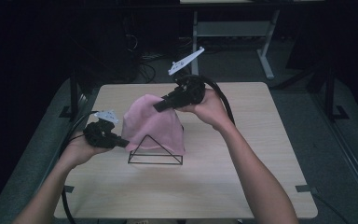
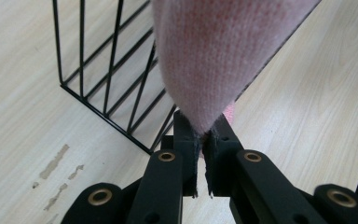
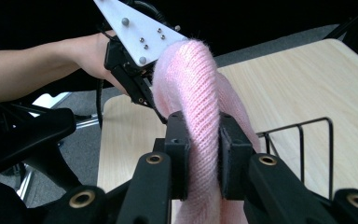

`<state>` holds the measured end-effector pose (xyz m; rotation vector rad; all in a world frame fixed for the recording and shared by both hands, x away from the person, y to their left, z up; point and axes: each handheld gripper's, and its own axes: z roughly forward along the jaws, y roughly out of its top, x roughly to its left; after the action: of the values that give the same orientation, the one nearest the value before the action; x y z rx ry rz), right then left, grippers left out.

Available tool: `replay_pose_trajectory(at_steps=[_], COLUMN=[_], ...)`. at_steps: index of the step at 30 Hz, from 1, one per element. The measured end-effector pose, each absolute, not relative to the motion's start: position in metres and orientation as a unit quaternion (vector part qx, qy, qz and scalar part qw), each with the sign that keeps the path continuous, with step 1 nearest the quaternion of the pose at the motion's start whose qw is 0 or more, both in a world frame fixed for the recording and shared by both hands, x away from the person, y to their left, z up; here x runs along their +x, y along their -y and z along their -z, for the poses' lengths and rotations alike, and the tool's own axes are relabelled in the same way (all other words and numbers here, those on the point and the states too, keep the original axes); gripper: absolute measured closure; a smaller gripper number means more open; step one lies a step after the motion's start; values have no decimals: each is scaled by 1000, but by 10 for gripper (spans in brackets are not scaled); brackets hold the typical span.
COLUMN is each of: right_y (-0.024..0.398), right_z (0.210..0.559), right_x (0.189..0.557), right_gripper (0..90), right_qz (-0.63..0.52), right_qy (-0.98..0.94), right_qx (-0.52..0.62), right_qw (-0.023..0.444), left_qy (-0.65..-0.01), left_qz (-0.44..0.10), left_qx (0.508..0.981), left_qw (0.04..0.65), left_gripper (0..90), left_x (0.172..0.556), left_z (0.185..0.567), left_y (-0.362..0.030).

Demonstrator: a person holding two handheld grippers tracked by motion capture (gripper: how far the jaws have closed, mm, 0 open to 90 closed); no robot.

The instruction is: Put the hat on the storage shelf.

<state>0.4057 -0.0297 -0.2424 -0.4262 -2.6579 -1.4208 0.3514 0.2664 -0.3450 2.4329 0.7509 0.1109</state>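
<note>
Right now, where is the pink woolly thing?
In the high view, the pink knit cloth hangs mid-table over the black wire rack, pinched between the left gripper and right gripper.

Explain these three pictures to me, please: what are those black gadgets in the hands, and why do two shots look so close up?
There is no robot here. A person at a wooden table holds a hand tool in each hand, each ending in two black jaws: the left gripper and the right gripper.

The wide picture comes from a fixed camera above the table. The two close-ups come from small cameras riding on the grippers, looking along their own jaws, so the jaws fill the bottom of each.

On the table stands a black wire rack with a triangular end. A pink knitted cloth is draped over it.

Both grippers are shut on the cloth: the left pinches a low corner, the right clamps a thicker fold higher up.
</note>
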Motion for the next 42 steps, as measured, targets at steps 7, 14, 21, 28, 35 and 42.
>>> replay_pose_trajectory(at_steps=[7,14,21,28,35,42], right_y=[28,24,21,20,19,21], right_z=[258,271,283,298,303,301], right_x=[405,404,401,402,399,395], right_gripper=[760,738,728,712,652,675], right_qz=[460,454,446,441,438,435], right_qy=[875,877,881,884,883,888], right_qx=[-139,-137,-134,-134,-138,-132], right_qw=[58,69,78,86,91,73], left_qy=[-289,-290,-296,-299,-301,-299], left_qz=[-32,-30,-26,-29,-28,-35], left_qx=[914,916,918,922,923,927], left_qw=[284,275,264,245,240,223], left_gripper=[846,846,846,845,844,844], left_x=[350,351,353,356,357,359], left_z=[359,372,385,397,404,408], left_y=[-268,-270,-271,-269,-269,-267])
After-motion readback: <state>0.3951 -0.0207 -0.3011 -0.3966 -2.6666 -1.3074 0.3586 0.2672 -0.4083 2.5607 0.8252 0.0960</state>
